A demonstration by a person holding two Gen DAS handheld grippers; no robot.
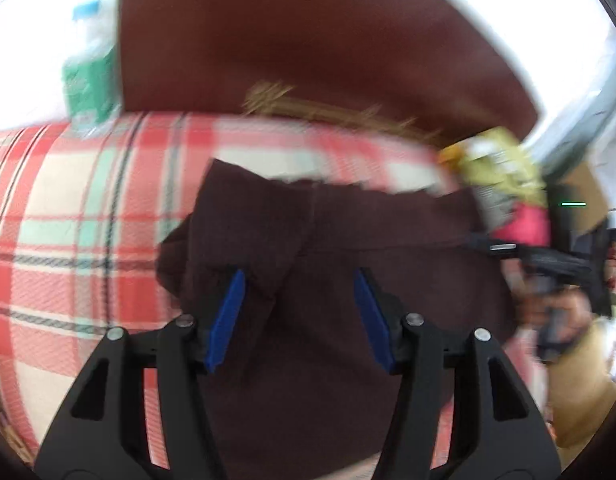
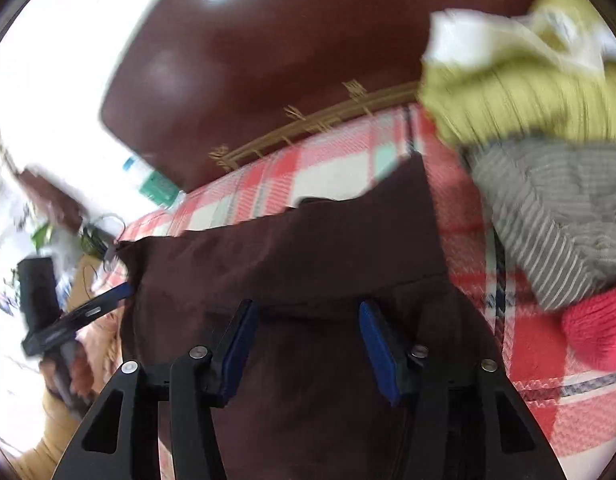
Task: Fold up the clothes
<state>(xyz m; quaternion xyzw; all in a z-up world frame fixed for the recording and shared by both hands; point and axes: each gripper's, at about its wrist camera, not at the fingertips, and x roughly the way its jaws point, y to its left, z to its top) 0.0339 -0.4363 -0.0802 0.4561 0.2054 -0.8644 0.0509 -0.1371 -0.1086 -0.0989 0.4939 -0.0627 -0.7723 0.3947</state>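
Observation:
A dark maroon garment (image 1: 347, 232) lies spread on the red plaid bedsheet (image 1: 76, 208). My left gripper (image 1: 300, 276) hangs over its left part with the blue pads (image 1: 228, 316) apart. A raised fold of the cloth sits between them, and neither pad presses on it. In the right wrist view the same garment (image 2: 292, 248) fills the middle. My right gripper (image 2: 306, 306) stands open above it, with only flat cloth under the gap. Each view also shows the other gripper: the right one (image 1: 547, 260) held by a hand, the left one (image 2: 68, 320) at the garment's left edge.
A pile of other clothes sits to the right of the garment: a yellow-green piece (image 2: 519, 96), a grey striped one (image 2: 547, 216) and a red knit (image 2: 595, 332). A dark brown headboard (image 2: 292, 64) stands behind the bed. A green-and-white bottle (image 1: 90, 80) stands at the bed's far left corner.

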